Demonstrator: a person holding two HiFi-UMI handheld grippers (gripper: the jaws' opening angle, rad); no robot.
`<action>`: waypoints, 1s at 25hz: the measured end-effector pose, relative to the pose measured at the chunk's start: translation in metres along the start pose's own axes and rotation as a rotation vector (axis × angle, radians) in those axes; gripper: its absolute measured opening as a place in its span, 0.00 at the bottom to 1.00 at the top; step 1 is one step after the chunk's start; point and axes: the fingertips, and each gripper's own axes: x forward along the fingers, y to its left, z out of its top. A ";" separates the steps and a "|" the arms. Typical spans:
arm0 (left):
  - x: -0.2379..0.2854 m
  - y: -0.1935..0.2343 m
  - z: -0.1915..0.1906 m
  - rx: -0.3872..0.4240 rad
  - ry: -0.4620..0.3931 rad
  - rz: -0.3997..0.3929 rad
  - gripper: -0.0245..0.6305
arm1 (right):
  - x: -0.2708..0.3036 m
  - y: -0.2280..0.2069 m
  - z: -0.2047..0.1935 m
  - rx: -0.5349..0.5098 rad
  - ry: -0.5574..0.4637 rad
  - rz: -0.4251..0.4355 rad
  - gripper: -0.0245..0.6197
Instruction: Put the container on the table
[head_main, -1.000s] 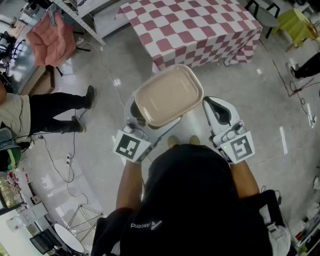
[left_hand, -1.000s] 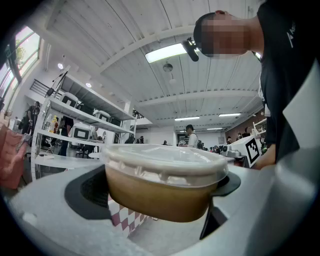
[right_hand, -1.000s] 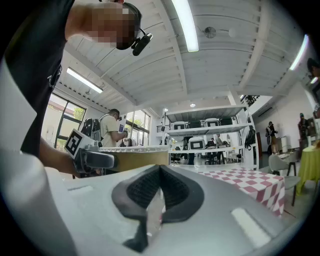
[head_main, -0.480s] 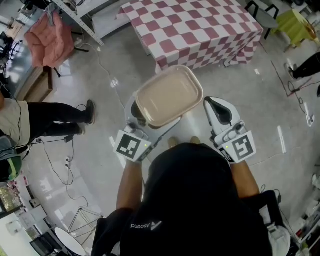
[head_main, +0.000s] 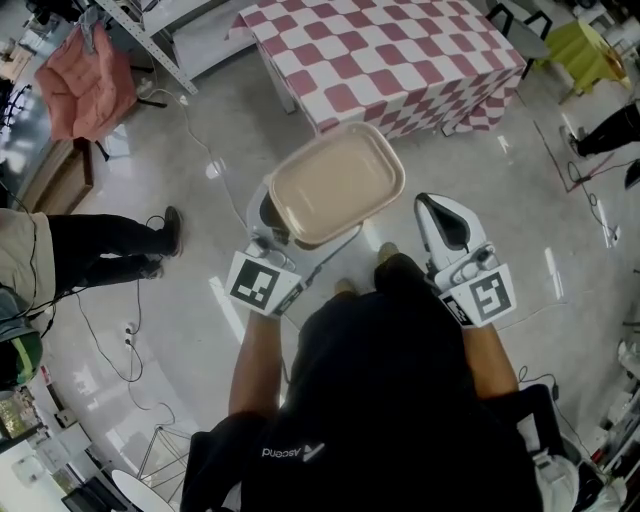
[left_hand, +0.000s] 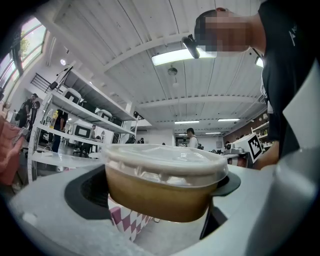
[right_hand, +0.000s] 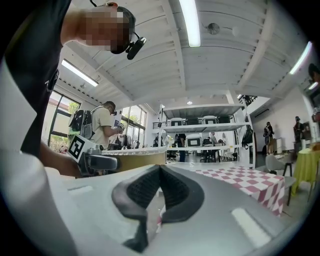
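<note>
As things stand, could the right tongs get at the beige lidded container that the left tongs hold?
Probably yes: the right tongs hang shut and empty beside the beige lidded plastic container, with nothing between. They would need opening first.

We see a black top (head_main: 385, 400) with small white lettering (head_main: 292, 451) printed on it; its sleeves look short, though from above we cannot be sure. A small black camera (right_hand: 133, 46) sits at the head. The left gripper (head_main: 268, 225) and right gripper (head_main: 443, 215) have pale grey, rounded shells. Each carries a white cube with black square markers: the left cube (head_main: 262, 284) and the right cube (head_main: 484, 296). The right gripper's pads (right_hand: 142, 187) are black and finely ribbed.
</note>
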 end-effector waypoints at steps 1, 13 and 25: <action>0.004 0.005 -0.002 0.002 0.003 -0.003 0.90 | 0.005 -0.004 0.000 0.002 -0.002 -0.002 0.04; 0.132 0.095 -0.056 0.014 0.117 0.035 0.90 | 0.107 -0.135 -0.017 0.020 -0.037 0.071 0.04; 0.267 0.186 -0.133 0.036 0.296 0.126 0.90 | 0.191 -0.285 -0.033 0.020 0.013 0.223 0.04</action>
